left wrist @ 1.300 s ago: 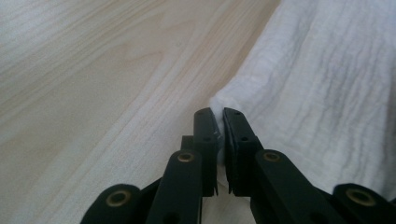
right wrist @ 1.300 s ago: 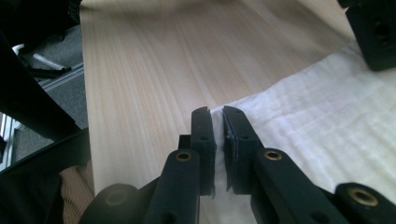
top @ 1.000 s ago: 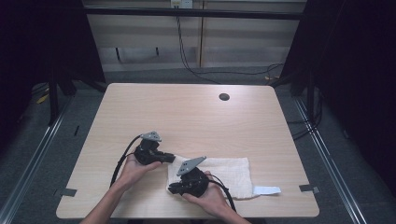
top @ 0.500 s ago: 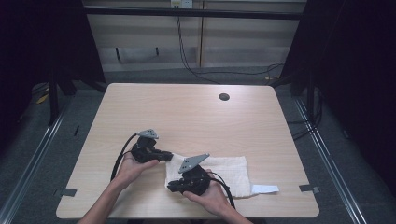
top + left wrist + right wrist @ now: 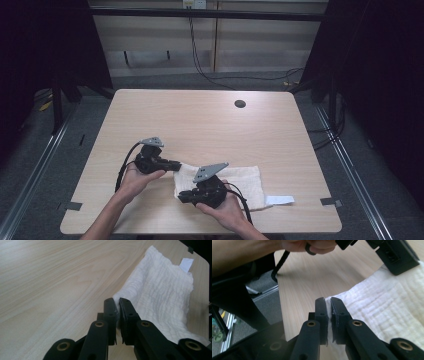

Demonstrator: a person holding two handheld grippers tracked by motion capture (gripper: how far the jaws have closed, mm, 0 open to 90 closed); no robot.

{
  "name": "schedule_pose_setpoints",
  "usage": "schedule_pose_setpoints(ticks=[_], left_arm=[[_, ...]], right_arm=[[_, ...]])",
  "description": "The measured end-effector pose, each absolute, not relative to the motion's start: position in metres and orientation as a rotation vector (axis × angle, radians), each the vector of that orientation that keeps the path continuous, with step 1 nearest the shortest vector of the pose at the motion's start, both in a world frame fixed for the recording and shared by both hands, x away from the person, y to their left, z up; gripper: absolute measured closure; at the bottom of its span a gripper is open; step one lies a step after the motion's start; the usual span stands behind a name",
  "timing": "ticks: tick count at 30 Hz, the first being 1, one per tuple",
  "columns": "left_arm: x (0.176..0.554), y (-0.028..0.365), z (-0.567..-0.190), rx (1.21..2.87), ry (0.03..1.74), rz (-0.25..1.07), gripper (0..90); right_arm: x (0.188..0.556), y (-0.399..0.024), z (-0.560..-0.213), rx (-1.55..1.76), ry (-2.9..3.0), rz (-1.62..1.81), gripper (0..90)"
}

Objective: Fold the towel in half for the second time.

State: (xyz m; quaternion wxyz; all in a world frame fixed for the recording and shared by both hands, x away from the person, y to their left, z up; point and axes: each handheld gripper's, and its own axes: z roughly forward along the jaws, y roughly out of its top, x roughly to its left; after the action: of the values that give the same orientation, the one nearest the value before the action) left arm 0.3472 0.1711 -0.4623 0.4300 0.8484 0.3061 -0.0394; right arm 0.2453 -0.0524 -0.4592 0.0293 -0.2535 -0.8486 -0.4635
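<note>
The left gripper [image 5: 175,164] is closed on a corner of the white cloth [image 5: 240,182]; in the left gripper view the jaws stand nearly together with a pinch of the cloth's [image 5: 162,297] edge caught between their tips, and the remainder of the fabric spreads away ahead and to the right of those jaws, lying flat on the bench [image 5: 50,277]. The right gripper [image 5: 181,196] is likewise clamped on the cloth; in the right gripper view its jaws are narrow, with a thin fold of the cloth [image 5: 392,305] pressed between them, and the fabric extends to the right of and beyond the jaws. In that same view the left gripper's [image 5: 395,257] black body sits ahead and above, touching the far edge of the cloth, with the person's left hand [image 5: 309,245] at the top. From the high view the two grippers hold neighbouring corners at the same end of the cloth, near each other, the left one farther from the person than the right. A small white tag [image 5: 279,200] projects from the cloth's opposite end, well apart from both grippers. A dark round hole [image 5: 240,104] marks the bench's far side, well beyond both grippers.
</note>
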Motion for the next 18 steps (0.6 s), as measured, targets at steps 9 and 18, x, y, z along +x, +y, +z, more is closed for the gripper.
schedule_pose_setpoints(ticks=[9,18], left_arm=[[0.346,0.176,-0.457,2.095,0.787,-0.089,84.7],[0.344,0.188,-0.439,2.046,0.783,-0.05,84.7]], right_arm=[[0.246,-0.047,-0.448,-0.78,-2.598,-1.474,84.9],[0.247,-0.042,-0.44,-0.785,-2.571,-1.535,84.9]])
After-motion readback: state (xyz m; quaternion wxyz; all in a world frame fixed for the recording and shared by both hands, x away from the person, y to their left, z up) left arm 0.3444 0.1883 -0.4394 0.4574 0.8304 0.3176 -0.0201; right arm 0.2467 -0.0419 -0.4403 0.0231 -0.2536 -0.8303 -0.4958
